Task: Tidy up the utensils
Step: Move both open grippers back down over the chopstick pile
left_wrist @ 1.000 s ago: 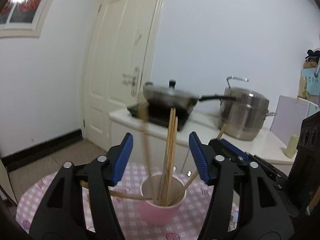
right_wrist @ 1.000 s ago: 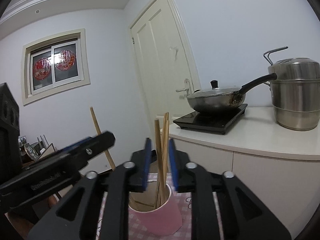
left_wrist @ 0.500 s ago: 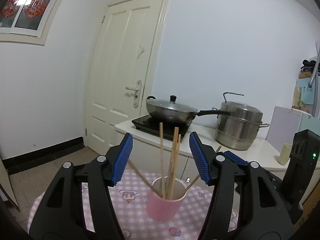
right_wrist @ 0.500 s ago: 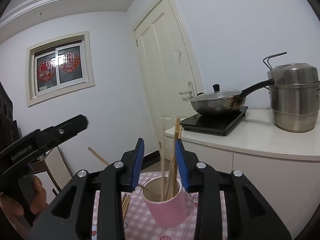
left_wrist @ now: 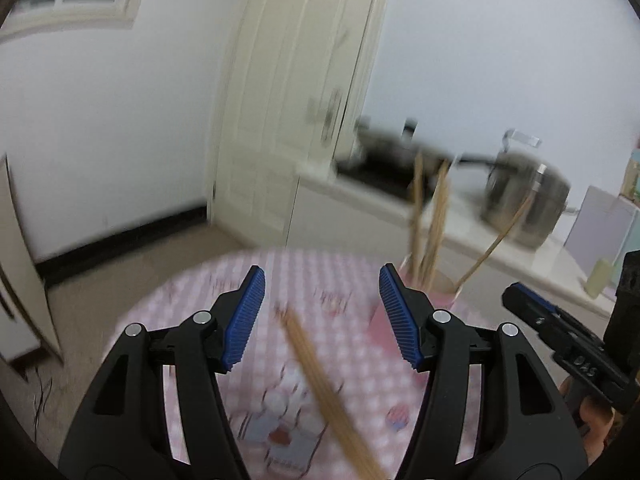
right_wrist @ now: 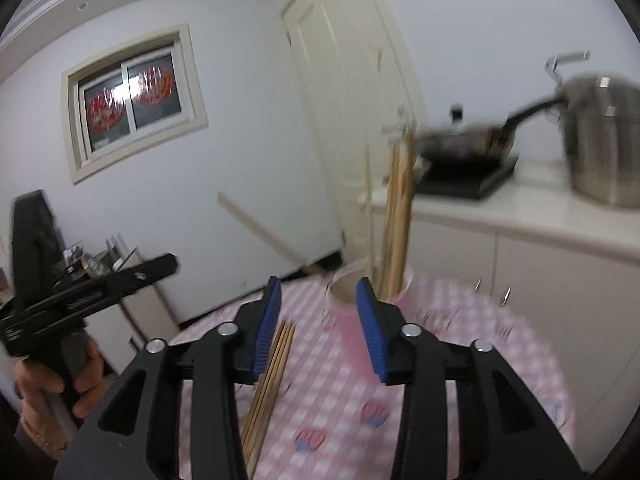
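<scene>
Your left gripper (left_wrist: 320, 316) stands wide, nothing betw. the pads; the loose chopsticks (left_wrist: 328, 392) lie on the table just below and ahead of it, running from mid-frame down to the lower right in the left view. Your right gripper (right_wrist: 316, 320) has jaws opening right now, about half gap, and nothing is betw. them either; the pink cup (right_wrist: 360, 320) sits straight ahead of it, partly hidden behind the right pad. In the right view the same bundle (right_wrist: 268, 384) runs along the left finger's inner side, lower centre; whether it touches the finger, can't tell.

Cup in the left view (left_wrist: 440, 292) is at centre right, behind the right pad, w/ several sticks standing in it (left_wrist: 432, 216), some leaning out to the right. Table (right_wrist: 460, 360) has a pink check cloth.

Handling, as I judge it: sticks are light, stiff, thin and smooth, so they'll roll and fan out if you pinch only one end. Take the bundle near its middle, across the sticks, and squeeze enough to keep them together. Cup looks light and top-heavy w/ tall sticks in it; a sideways knock could tip it, so drop sticks in from above. Frames are blurred, so exact stick count isn't clear.
</scene>
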{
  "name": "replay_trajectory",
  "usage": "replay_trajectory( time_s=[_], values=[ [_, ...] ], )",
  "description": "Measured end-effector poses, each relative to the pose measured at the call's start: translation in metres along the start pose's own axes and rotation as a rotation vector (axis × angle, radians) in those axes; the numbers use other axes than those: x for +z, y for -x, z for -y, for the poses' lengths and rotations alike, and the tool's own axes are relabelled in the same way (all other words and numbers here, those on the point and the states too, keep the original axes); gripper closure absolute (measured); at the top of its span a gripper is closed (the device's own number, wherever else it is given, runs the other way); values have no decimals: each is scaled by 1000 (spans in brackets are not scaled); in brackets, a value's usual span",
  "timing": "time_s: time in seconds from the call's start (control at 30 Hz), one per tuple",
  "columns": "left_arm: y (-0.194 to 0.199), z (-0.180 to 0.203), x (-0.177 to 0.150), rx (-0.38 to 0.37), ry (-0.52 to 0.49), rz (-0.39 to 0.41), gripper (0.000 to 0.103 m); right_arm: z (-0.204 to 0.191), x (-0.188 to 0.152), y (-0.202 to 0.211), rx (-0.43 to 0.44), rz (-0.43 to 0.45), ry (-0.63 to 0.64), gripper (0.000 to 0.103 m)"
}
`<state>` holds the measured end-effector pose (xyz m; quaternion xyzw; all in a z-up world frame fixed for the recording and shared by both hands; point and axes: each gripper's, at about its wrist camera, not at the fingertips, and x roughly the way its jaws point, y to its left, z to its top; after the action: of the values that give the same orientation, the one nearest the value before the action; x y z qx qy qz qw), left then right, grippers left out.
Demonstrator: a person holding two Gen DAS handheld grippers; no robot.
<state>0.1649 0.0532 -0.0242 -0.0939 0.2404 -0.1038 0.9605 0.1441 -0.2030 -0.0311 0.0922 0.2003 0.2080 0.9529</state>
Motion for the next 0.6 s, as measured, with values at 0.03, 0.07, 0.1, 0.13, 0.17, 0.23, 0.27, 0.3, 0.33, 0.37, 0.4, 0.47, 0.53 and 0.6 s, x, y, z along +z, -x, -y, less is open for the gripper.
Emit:
replay_trajectory(
  time_s=[0.03, 0.07, 0.1, 0.13, 0.17, 0.23, 0.27, 0.3, 0.33, 0.37, 0.4, 0.47, 0.53, 0.6],
  values=[
    [-10, -8, -6, 5, 21, -56, 43, -1, -5, -4, 9, -29, -4, 63],
    [-21, -14, -11, 9, 39, -113, 43, -3, -10, -11, 17, -60, 0, 63],
    [-29, -18, -16, 11, 51, -153, 43, -7, -17, -18, 20, -94, 16, 63],
    [-41, -23, -22, 14, 67, -218, 43, -10, -21, -25, 21, -124, 28, 63],
    [-52, -27, -29, 19, 79, -278, 43, -13, -25, -31, 26, -154, 36, 63],
    [-70, -29, -43, 26, 81, -371, 43, -15, -34, -44, 44, -217, 31, 63],
    [-79, -29, -50, 34, 81, -417, 43, -15, -38, -50, 52, -247, 18, 63],
    [-87, -30, -57, 42, 84, -459, 43, -14, -41, -55, 51, -274, 10, 63],
    [-92, -29, -60, 45, 85, -483, 43, -15, -43, -59, 48, -289, 8, 63],
    [-98, -28, -64, 52, 81, -506, 43, -14, -46, -62, 44, -308, 8, 62],
    [-99, -30, -68, 62, 76, -522, 44, -15, -49, -63, 41, -318, 9, 62],
    [-105, -30, -72, 70, 79, -545, 44, -14, -52, -66, 32, -339, 12, 57],
    [-106, -29, -71, 72, 78, -543, 44, -12, -54, -68, 27, -352, 6, 56],
    [-109, -27, -71, 70, 73, -549, 44, -7, -56, -68, 25, -361, -1, 56]
  ],
)
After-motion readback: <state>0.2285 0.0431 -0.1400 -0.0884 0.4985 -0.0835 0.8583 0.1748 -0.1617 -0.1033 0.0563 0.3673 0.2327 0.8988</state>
